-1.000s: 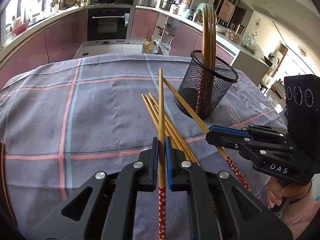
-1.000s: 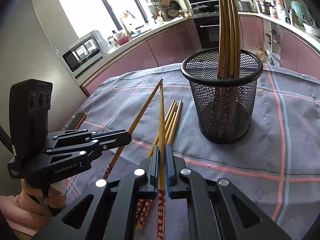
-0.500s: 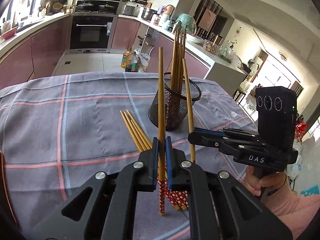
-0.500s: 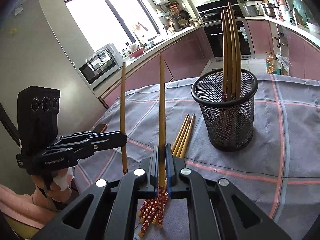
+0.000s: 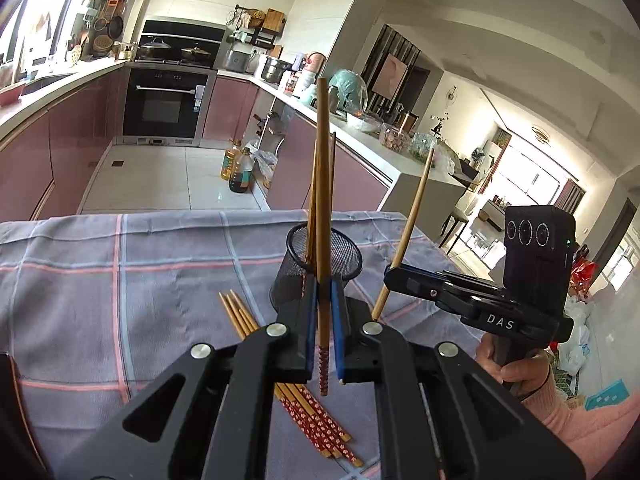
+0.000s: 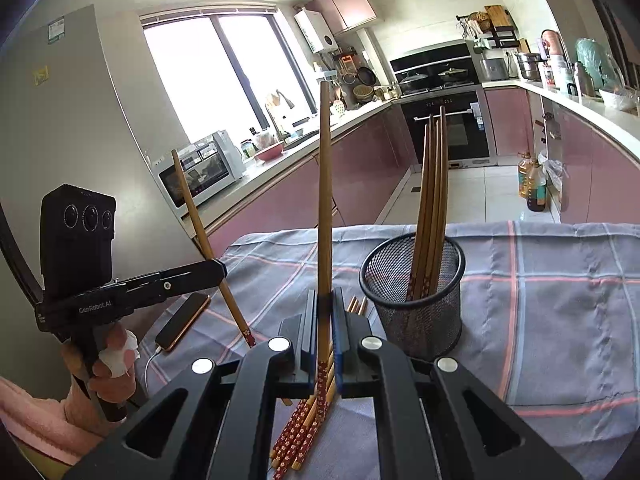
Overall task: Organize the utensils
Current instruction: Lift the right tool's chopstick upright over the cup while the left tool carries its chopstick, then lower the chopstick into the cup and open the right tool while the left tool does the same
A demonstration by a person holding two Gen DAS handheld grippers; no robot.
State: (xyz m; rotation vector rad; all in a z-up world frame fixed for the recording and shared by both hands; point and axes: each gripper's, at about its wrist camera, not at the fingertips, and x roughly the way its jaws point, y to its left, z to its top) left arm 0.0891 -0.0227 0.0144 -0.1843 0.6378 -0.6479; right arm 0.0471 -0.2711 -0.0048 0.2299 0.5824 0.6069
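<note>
Left wrist view is showing the left gripper (image 5: 323,316) clamping 1 chopstick (image 5: 322,216) between its blue pads, the stick standing nearly upright with its red patterned end hanging just below the jaws and clear of the cloth. Directly behind it the black mesh holder (image 5: 340,254) is standing on the checked tablecloth (image 5: 120,280), with several chopsticks (image 5: 312,208) leaning inside it. To the right, the right gripper (image 5: 390,274) is pinching a second chopstick (image 5: 412,220) that is tilting up and to the right. A loose bundle of chopsticks (image 5: 304,400) is lying flat on the cloth beneath the left gripper, patterned ends toward the camera. In the right wrist view, the right gripper (image 6: 325,320) is closing tightly on its own chopstick (image 6: 325,208), also held almost vertical. The mesh holder (image 6: 416,312) is sitting just to the right of it, with about 4 sticks (image 6: 430,208) standing inside. The left gripper (image 6: 219,270) is appearing at the left, gripping its stick (image 6: 208,248) at a slant. A phone (image 6: 182,322) with a cable is lying on the cloth near that hand, and the loose bundle (image 6: 304,420) is lying below the jaws.
</note>
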